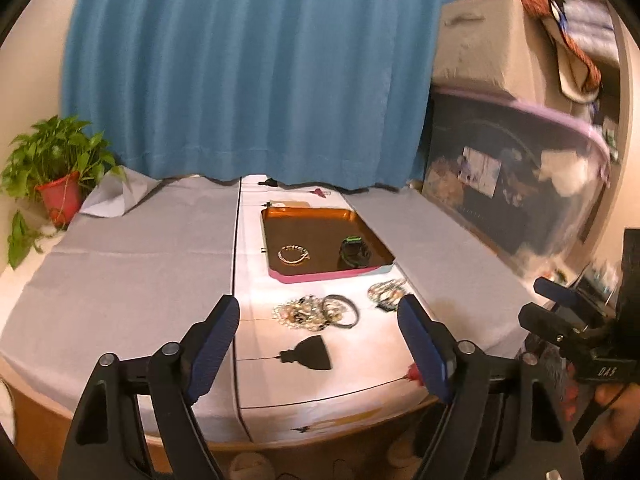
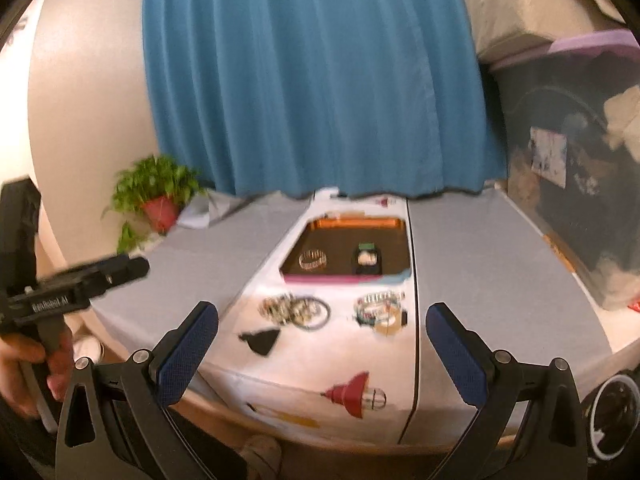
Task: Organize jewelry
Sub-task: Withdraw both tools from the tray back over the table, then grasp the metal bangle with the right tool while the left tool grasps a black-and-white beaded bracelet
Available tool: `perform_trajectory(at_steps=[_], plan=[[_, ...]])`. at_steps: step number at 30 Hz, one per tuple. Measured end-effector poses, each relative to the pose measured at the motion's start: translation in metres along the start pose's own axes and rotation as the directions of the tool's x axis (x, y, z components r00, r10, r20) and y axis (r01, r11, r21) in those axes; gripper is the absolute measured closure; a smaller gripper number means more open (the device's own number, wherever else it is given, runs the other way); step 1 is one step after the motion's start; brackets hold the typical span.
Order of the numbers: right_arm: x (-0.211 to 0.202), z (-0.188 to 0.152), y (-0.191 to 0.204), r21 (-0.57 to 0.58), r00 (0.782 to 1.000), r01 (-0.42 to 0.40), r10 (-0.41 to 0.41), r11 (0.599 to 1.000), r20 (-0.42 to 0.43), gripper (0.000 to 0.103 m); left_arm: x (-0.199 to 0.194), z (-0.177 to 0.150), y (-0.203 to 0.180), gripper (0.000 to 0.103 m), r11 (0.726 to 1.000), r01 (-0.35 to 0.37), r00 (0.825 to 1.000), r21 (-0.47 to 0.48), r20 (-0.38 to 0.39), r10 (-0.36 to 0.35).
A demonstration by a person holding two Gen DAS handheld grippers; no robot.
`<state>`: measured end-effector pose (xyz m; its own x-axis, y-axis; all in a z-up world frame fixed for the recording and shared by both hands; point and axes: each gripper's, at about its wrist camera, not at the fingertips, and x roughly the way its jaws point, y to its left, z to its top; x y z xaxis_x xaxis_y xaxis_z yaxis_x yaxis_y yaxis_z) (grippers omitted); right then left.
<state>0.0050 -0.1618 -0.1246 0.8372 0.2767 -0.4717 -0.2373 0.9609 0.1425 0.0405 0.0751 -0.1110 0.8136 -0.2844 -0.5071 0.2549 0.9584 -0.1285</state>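
A pink-rimmed tray (image 1: 320,278) (image 2: 340,279) lies on the table and holds a gold bracelet (image 1: 294,255) (image 2: 313,259) and a dark watch with green trim (image 1: 354,252) (image 2: 367,258). In front of it lie a heap of beaded jewelry with dark bangles (image 1: 316,312) (image 2: 294,310) and a second pile of bracelets (image 1: 386,292) (image 2: 378,310). My left gripper (image 1: 318,344) is open and empty, short of the heap. My right gripper (image 2: 322,350) is open and empty, near the table's front edge.
A potted plant (image 1: 60,176) (image 2: 158,196) stands at the back left. A blue curtain (image 1: 248,68) hangs behind the table. A clear storage bin with a purple lid (image 1: 516,184) stands at the right. Grey cloth (image 1: 132,256) covers the table's sides.
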Motion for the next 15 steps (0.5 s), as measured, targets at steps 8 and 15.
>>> perform_trajectory(at_steps=[8, 15], plan=[[0.066, -0.025, -0.012, -0.019, 0.991, -0.110, 0.108, 0.994, -0.085, 0.000, 0.062, -0.022, 0.015, 0.044, 1.000, -0.009, 0.991, 0.001, -0.134, 0.009], [0.138, -0.028, -0.014, -0.046, 0.979, -0.149, 0.141, 0.988, -0.145, 0.002, 0.139, -0.028, 0.028, 0.074, 0.993, 0.110, 0.967, -0.048, -0.224, -0.118]])
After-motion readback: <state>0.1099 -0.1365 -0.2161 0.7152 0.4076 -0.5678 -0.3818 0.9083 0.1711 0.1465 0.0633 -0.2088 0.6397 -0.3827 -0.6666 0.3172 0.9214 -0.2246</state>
